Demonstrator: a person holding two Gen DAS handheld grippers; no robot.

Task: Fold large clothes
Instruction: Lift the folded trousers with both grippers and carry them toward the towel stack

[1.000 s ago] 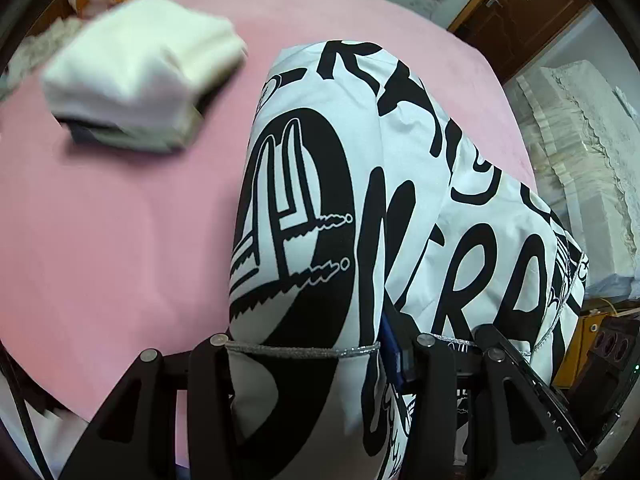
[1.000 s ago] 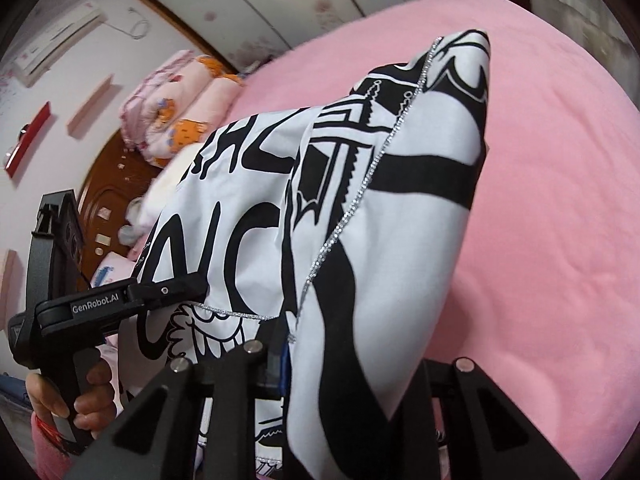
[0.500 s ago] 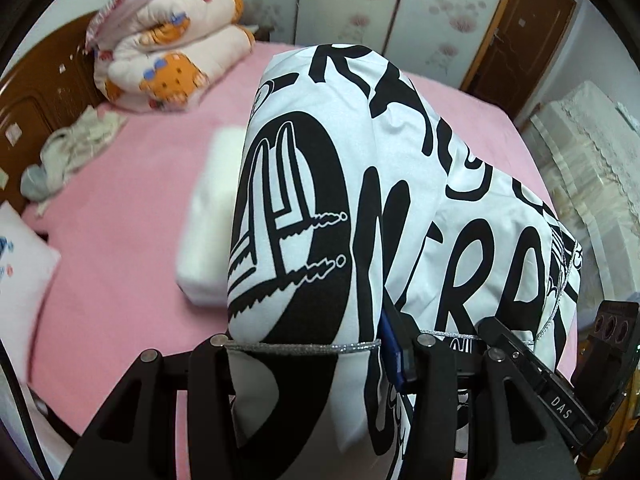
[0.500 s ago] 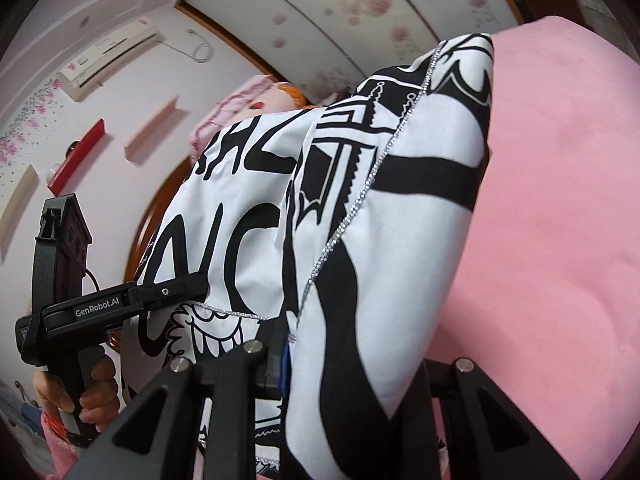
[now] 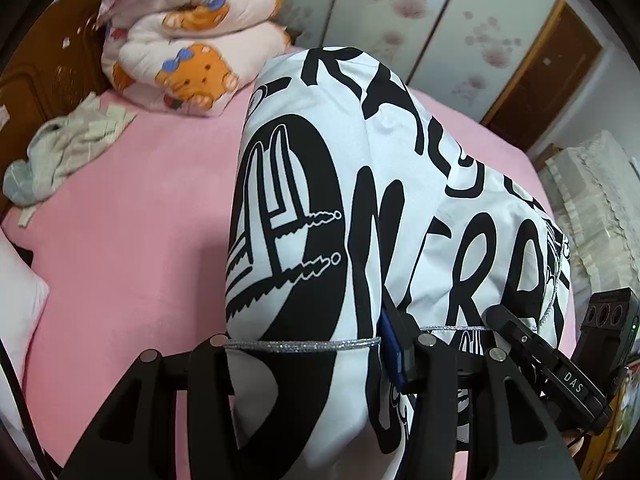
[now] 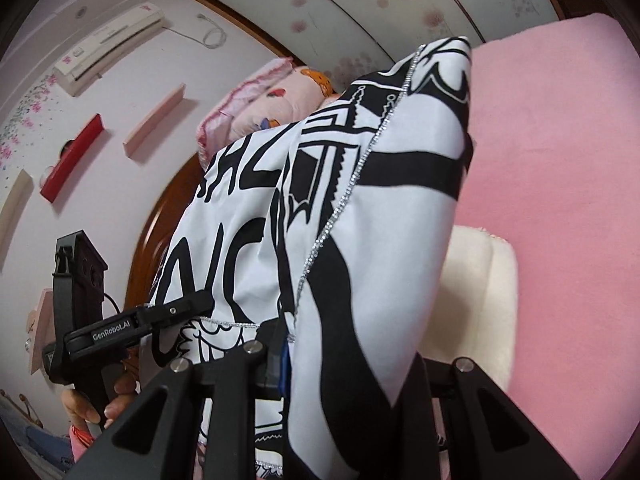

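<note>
A large white garment with bold black lettering and a silver trim hangs bunched between my two grippers, lifted above the pink bed. My left gripper is shut on its trimmed edge. My right gripper is shut on another part of the same garment. The right gripper also shows at the lower right of the left wrist view. The left gripper, held in a hand, shows at the lower left of the right wrist view. The cloth hides most of the bed under it.
A rolled pink quilt with bear prints lies at the head of the bed. A crumpled pale cloth lies by the wooden headboard. A folded cream garment lies on the bed under the right gripper. White bedding is stacked at the right.
Both grippers have tilted up with the garment held. The left view now shows the headboard end and quilt. The folded cream garment has left the left view and appears in the right view.
</note>
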